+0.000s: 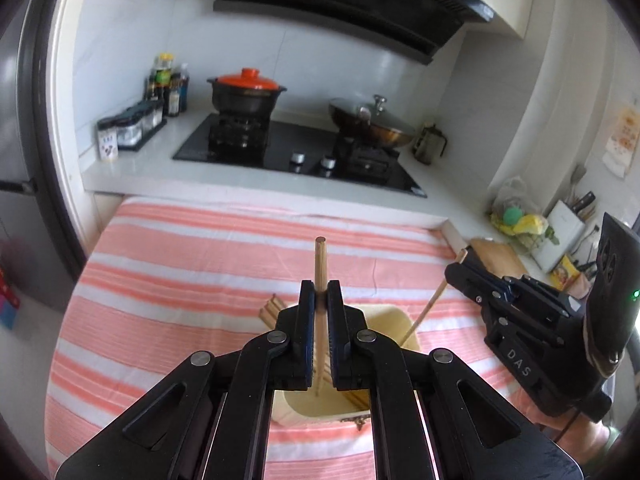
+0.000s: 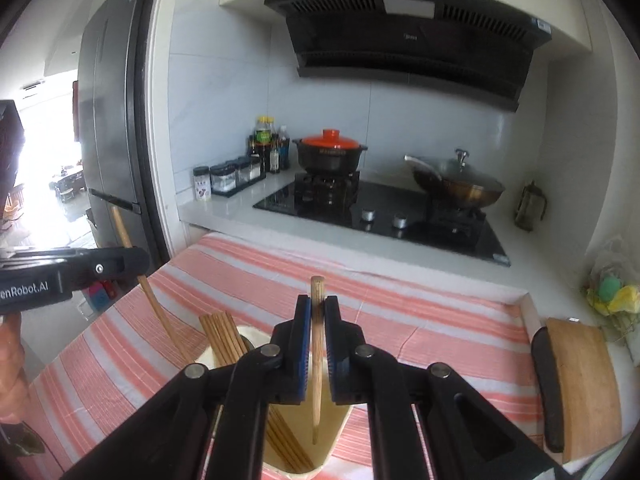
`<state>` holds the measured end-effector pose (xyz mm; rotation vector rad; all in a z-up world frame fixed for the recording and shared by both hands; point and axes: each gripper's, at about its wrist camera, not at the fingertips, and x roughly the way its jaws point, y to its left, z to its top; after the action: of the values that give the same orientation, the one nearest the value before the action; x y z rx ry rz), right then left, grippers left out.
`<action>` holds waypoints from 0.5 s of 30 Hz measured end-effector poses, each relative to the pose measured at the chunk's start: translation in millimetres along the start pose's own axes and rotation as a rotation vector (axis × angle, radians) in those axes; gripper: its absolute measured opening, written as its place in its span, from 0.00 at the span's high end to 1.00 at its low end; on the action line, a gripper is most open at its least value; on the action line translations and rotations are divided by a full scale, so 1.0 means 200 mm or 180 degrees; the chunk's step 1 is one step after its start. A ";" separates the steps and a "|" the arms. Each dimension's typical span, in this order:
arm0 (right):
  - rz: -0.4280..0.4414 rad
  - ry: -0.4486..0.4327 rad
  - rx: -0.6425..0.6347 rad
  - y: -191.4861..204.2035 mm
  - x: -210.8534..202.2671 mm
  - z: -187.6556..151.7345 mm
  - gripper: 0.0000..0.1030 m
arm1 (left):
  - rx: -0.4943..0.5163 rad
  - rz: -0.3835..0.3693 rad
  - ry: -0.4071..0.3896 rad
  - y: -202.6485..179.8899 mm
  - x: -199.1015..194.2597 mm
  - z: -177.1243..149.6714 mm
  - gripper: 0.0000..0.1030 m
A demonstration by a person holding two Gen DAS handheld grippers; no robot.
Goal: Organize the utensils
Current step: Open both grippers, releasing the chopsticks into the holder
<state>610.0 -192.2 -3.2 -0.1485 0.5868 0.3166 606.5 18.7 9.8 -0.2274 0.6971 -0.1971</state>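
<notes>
Chopstick (image 1: 320, 264) upright between left claw (image 1: 320, 300) pads, tip seemingly over holder (image 1: 316, 408)

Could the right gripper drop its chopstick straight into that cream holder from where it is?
Probably yes. The right gripper holds its chopstick upright with the tip already inside the holder. The chopsticks already in it lean to one side, leaving space, and the left gripper stays off to the side.

The left gripper (image 1: 320, 320) tilts downward, jaws clamped on a chopstick (image 1: 320, 264). The right gripper (image 2: 317, 332) tilts the same way beside it, jaws clamped on another chopstick (image 2: 317, 344). A bare hand (image 2: 10, 364) grips the left handle.
</notes>
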 end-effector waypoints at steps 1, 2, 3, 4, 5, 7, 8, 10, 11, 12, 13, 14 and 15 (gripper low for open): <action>0.0085 0.0094 0.0039 0.00 0.06 -0.02 0.93 | -0.0006 0.0036 0.0053 0.00 0.04 -0.01 0.96; 0.0166 0.0180 0.0099 -0.01 0.12 -0.03 0.93 | -0.0018 0.0083 0.0102 0.01 0.08 -0.03 0.96; 0.0248 0.0242 0.0186 -0.01 0.16 -0.04 0.92 | -0.0033 0.0118 0.0137 0.02 0.11 -0.04 0.95; 0.0359 0.0288 0.0297 -0.01 0.20 -0.05 0.91 | -0.0044 0.0154 0.0150 0.02 0.12 -0.05 0.94; 0.0446 0.0329 0.0397 -0.02 0.23 -0.06 0.91 | -0.0044 0.0197 0.0147 0.03 0.12 -0.05 0.91; 0.0443 0.0327 0.0522 -0.02 0.23 -0.06 0.91 | -0.0016 0.0246 0.0102 0.03 0.09 -0.06 0.70; 0.0456 0.0281 0.0558 -0.02 0.21 -0.05 0.91 | 0.0012 0.0285 0.0048 0.04 0.05 -0.07 0.63; 0.0475 0.0180 0.0589 -0.01 0.13 -0.04 0.85 | 0.0099 0.0399 -0.0107 0.04 -0.06 -0.08 0.41; 0.0456 0.0111 0.0582 -0.01 0.07 -0.03 0.75 | 0.0156 0.0451 -0.0194 0.04 -0.12 -0.10 0.37; 0.0439 0.0024 0.0571 -0.01 0.01 -0.03 0.69 | 0.0214 0.0502 -0.0275 0.03 -0.19 -0.11 0.28; 0.0417 -0.0071 0.0552 0.00 -0.07 -0.04 0.59 | 0.0266 0.0553 -0.0351 0.02 -0.26 -0.14 0.18; 0.0378 -0.0149 0.0520 0.01 -0.16 -0.05 0.51 | 0.0322 0.0601 -0.0425 0.01 -0.33 -0.17 0.13; 0.0312 -0.0195 0.0481 0.03 -0.24 -0.07 0.49 | 0.0378 0.0647 -0.0501 -0.01 -0.41 -0.21 0.05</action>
<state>562.6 -202.6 12.2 0.0355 0.5559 0.3692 517.5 31.9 28.2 -0.0568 0.5458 -0.0255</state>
